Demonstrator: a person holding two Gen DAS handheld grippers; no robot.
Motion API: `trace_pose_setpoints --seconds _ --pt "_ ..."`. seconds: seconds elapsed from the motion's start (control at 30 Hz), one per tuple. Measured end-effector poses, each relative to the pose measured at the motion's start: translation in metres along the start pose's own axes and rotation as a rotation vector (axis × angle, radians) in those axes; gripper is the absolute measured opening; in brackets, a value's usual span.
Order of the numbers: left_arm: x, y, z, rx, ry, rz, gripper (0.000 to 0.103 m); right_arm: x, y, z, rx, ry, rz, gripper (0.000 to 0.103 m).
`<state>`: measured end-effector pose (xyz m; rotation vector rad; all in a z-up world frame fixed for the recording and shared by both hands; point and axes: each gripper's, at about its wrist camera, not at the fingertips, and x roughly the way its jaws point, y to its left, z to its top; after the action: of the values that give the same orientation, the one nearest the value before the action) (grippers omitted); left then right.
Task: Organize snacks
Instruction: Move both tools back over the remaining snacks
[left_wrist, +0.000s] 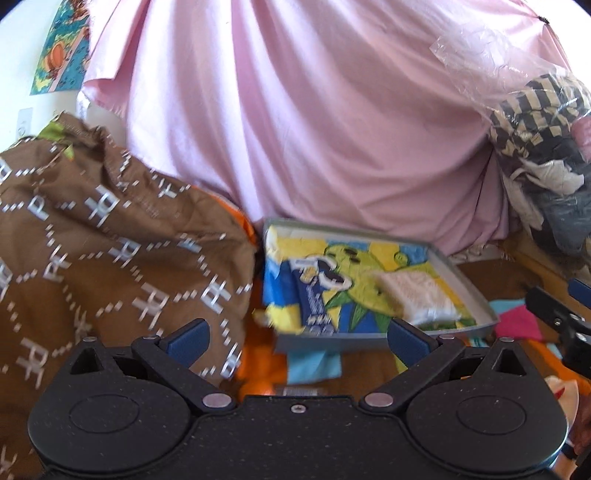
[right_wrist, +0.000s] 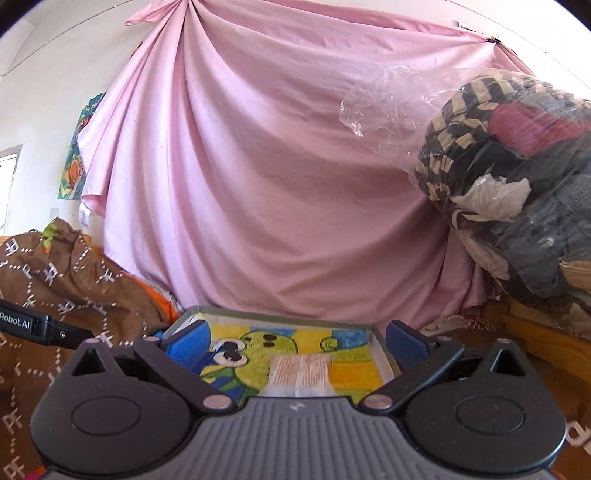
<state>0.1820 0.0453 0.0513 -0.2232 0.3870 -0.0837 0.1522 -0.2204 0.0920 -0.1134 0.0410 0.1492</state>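
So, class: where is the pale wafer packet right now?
The pale wafer packet lies inside the grey tray, on its right half, right of the blue snack packet, beneath the pink curtain.

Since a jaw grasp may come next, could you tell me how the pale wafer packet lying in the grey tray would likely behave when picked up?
The pale wafer packet probably feels light, being thin and flat. Its clear wrap looks smooth, so it may slip. The wafers inside seem brittle; squeezing could crack them. It lies flat in the grey tray, so rolling is unlikely.
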Motion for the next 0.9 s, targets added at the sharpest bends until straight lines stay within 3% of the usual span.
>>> trace_pose_setpoints --seconds 0.2,0.5,0.77,0.9 --pt "-0.014 0.012 -0.019 -0.011 0.067 0.008 0.102 -0.028 0.012 -0.017 0.014 0.06 0.02 0.103" --pt "-0.03 0.023 -0.042 0.037 0.161 0.027 0.102 -0.063 0.045 -0.048 0.031 0.235 0.113 0.103" --pt "-0.022 0.035 -0.06 0.099 0.342 -0.031 0.102 -0.073 0.072 -0.066 0.102 0.375 0.181 0.103" --pt "-0.018 0.04 -0.062 0.139 0.386 -0.036 0.102 -0.068 0.084 -0.073 0.104 0.441 0.194 0.103"
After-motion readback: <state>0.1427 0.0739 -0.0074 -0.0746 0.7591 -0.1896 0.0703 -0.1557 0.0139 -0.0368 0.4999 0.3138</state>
